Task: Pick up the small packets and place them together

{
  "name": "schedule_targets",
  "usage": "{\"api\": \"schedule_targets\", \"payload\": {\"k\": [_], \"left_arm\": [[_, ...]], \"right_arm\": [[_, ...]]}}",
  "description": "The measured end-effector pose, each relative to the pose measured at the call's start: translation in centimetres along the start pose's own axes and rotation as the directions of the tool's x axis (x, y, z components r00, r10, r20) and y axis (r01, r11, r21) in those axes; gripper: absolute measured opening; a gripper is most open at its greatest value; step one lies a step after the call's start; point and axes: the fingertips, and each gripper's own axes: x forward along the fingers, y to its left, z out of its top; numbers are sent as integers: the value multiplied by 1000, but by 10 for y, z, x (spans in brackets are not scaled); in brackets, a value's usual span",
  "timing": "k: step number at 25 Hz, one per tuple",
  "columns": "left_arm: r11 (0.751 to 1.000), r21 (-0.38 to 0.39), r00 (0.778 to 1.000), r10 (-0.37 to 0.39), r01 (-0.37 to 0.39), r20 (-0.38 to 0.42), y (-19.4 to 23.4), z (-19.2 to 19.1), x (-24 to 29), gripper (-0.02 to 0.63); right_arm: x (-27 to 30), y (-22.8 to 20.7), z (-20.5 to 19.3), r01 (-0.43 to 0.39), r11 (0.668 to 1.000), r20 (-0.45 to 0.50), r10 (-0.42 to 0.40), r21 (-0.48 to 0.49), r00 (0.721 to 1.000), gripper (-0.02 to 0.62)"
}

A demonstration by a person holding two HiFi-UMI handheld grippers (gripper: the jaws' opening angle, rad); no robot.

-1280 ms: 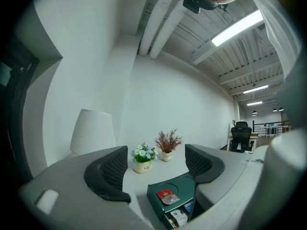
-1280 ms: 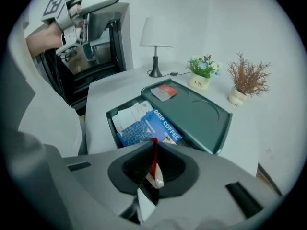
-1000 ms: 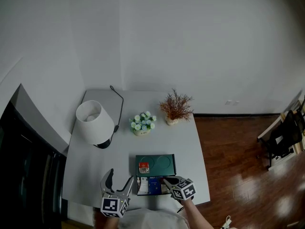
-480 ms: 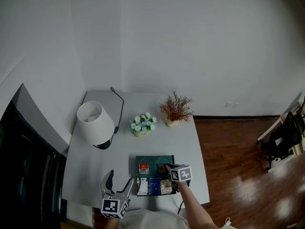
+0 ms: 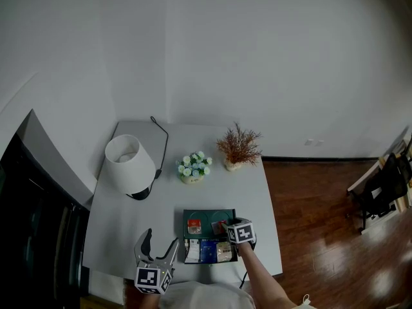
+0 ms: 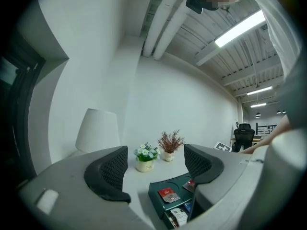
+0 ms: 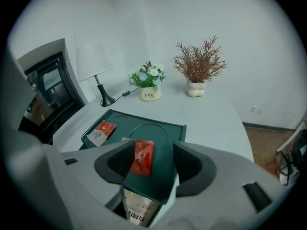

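A dark green tray (image 5: 223, 215) lies on the grey table, with an open drawer (image 5: 209, 252) of several small packets below its near edge. One red and white packet (image 5: 194, 225) (image 7: 101, 132) rests on the tray's left half. My right gripper (image 5: 229, 229) (image 7: 146, 163) hovers over the tray's near right part. Its jaws are opening, and a second red packet (image 7: 143, 157) (image 5: 217, 226) lies between them on the tray, free of the pads. My left gripper (image 5: 160, 243) (image 6: 156, 170) stands open and empty at the table's near edge, left of the tray.
A white lamp (image 5: 129, 165) stands at the left with its cable running to the back. A small pot of flowers (image 5: 193, 166) and a vase of dried twigs (image 5: 239, 147) sit behind the tray. The table's right edge drops to a wooden floor (image 5: 322, 237).
My right gripper moved from the drawer forward over the tray, and its jaws parted. A second red packet now lies on the tray. The left gripper stayed put.
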Motion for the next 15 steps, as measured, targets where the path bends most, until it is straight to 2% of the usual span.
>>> {"api": "schedule_targets", "payload": {"k": [2,4,6,7,8,9,11,12,13,14,15], "left_arm": [[1000,0,1000,-8,8,-7,-2,-2,2,356],[1000,1,1000,-16,16,-11,-6,-4,2,356],[1000,-3,1000,-20,20,-10,-7,-5,2,356],[1000,-4,1000,-23,23,-9,-8,-4,3,356],[1000,-2,1000,-26,26,-7,-8,-3,3,356],[1000,1,1000,-31,31,-6,-9,-2,4,356],[999,11,999,-44,44,-1,-11,1,6,354],[999,17,999,-52,52,2,-12,3,7,354],[998,22,998,-59,59,5,-13,5,9,354],[998,26,998,-66,66,10,-14,6,10,354],[997,28,997,-73,73,15,-15,7,12,353]], "right_arm": [[-2,-3,1,27,1000,17,-27,-6,999,259],[-9,-4,9,33,999,74,-33,2,997,259],[-24,2,27,0,1000,192,-3,14,981,259],[-36,7,39,-21,1000,274,16,17,961,259],[-52,13,52,-42,999,368,34,13,929,259],[-71,19,66,-59,998,465,51,1,884,259],[-113,32,90,-93,995,630,90,-29,771,263],[-132,39,98,-114,993,689,109,-39,716,313],[-149,45,105,-131,990,731,123,-47,672,336],[-163,50,108,-138,989,756,131,-55,641,336],[-174,54,109,-133,989,769,140,-72,623,336]]}}
